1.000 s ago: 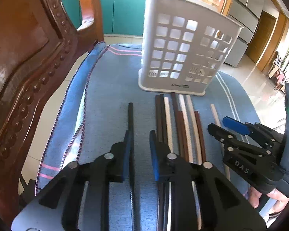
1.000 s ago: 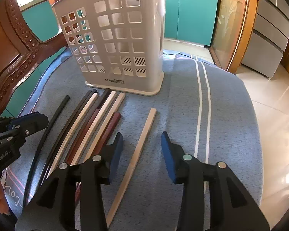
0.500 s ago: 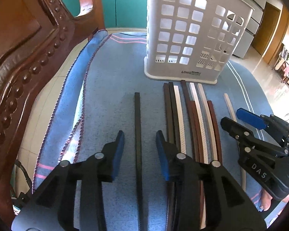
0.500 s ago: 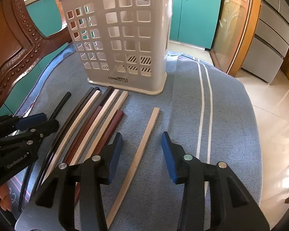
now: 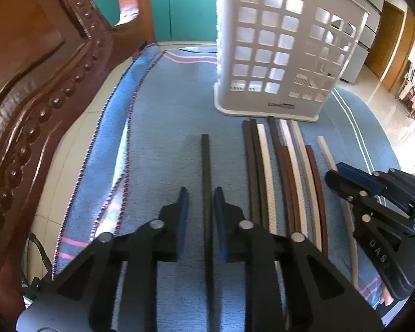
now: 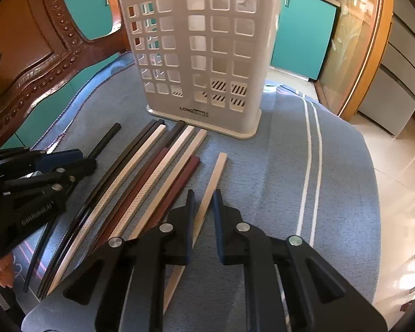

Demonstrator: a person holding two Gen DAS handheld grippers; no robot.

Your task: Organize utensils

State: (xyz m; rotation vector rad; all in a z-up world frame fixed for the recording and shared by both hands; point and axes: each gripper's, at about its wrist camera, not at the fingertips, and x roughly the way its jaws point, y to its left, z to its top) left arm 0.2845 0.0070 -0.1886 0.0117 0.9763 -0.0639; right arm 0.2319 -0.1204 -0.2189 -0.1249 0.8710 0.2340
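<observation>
A white perforated utensil basket (image 5: 285,52) stands upright on a blue cloth; it also shows in the right wrist view (image 6: 204,55). Several chopsticks lie side by side before it (image 5: 285,171). My left gripper (image 5: 201,213) straddles a lone black chopstick (image 5: 205,160), jaws narrowed around it, still a small gap each side. My right gripper (image 6: 202,215) straddles a lone beige chopstick (image 6: 214,177), jaws narrowed close to it. Each gripper shows in the other's view: the right one (image 5: 379,207), the left one (image 6: 33,177).
A carved wooden chair back (image 5: 27,88) rises at the left, close to the cloth's edge (image 5: 96,149). Teal cabinets (image 6: 298,30) and a wooden door frame (image 6: 373,41) stand behind. The table edge drops to a tiled floor (image 6: 401,166) on the right.
Both grippers have moved forward and down over their chopsticks. Their jaws have narrowed from wide open to close around the black and the beige chopstick.
</observation>
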